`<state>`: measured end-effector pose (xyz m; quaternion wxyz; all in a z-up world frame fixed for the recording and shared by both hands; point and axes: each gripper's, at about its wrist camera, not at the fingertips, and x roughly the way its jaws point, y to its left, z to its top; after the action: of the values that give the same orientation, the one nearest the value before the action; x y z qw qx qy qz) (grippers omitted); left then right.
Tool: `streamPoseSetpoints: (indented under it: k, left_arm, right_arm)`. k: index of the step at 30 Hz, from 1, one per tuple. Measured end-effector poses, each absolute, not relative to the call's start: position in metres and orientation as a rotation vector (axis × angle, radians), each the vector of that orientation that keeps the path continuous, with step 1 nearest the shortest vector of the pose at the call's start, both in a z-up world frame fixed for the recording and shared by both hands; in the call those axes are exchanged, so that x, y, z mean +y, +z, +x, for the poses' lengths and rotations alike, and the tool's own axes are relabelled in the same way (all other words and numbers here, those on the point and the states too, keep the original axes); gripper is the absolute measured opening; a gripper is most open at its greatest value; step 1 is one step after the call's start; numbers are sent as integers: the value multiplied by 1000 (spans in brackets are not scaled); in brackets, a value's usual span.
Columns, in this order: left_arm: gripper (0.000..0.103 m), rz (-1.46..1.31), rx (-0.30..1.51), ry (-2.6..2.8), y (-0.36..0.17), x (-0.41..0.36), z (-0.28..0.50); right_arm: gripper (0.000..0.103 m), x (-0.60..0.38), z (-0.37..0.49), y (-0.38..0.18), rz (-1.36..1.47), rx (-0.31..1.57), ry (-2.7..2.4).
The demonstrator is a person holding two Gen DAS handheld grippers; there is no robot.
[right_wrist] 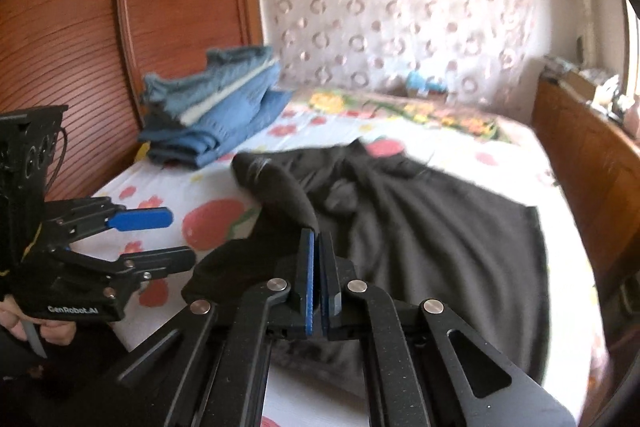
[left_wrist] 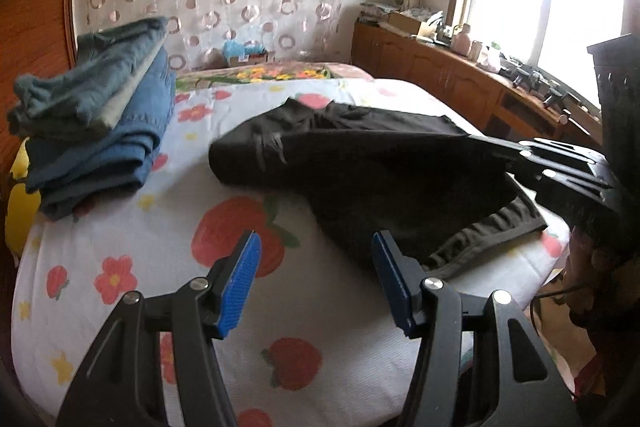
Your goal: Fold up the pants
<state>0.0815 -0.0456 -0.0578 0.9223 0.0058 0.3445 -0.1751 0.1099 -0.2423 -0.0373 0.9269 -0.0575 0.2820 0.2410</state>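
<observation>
Black pants [left_wrist: 380,179] lie crumpled on the strawberry-print bed sheet [left_wrist: 140,259]. In the right wrist view the black pants [right_wrist: 420,227] spread from the middle to the right, one fold rising to my right gripper [right_wrist: 318,233]. That gripper is shut, its blue pads pinching the raised edge of the cloth. From the left wrist view the right gripper [left_wrist: 524,157] comes in from the right, with the fabric drawn up to its tips. My left gripper [left_wrist: 316,239] is open over the sheet just short of the waistband, nothing between its pads. The left gripper [right_wrist: 180,235] also shows at the left.
A stack of folded blue jeans [left_wrist: 100,131] sits at the back left of the bed by the wooden headboard [right_wrist: 80,47]. A wooden cabinet [left_wrist: 440,67] with clutter runs under the window on the right. A person's hand [right_wrist: 52,331] holds the left gripper.
</observation>
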Motion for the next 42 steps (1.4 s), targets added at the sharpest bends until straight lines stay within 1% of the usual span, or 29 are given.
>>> streamPoseSetpoints:
  k: [7, 12, 24, 34, 36, 37, 38, 42]
  left_arm:
    - [57, 25, 706, -384, -54, -61, 89]
    - [57, 46, 708, -411, -52, -75, 91]
    - [57, 95, 705, -481, -46, -114, 101]
    - [57, 145, 777, -485, -71, -134, 112]
    - [57, 156, 791, -480, -75, -135, 112]
    - [57, 159, 796, -481, -76, -136, 112]
    - [57, 166, 805, -483, -78, -137, 112]
    - [57, 181, 824, -482, -83, -140, 110]
  right_arm:
    - [0, -290, 101, -18, -81, 536, 422]
    - [0, -322, 93, -16, -57, 537, 383]
    - [0, -363, 82, -30, -38, 556, 305]
    - [0, -384, 92, -63, 17, 644, 281]
    - [10, -380, 94, -66, 16, 657, 293]
    - [24, -379, 94, -67, 16, 658, 300]
    - [34, -377, 95, -68, 20, 660, 314]
    - [37, -367, 101, -74, 1, 689, 331]
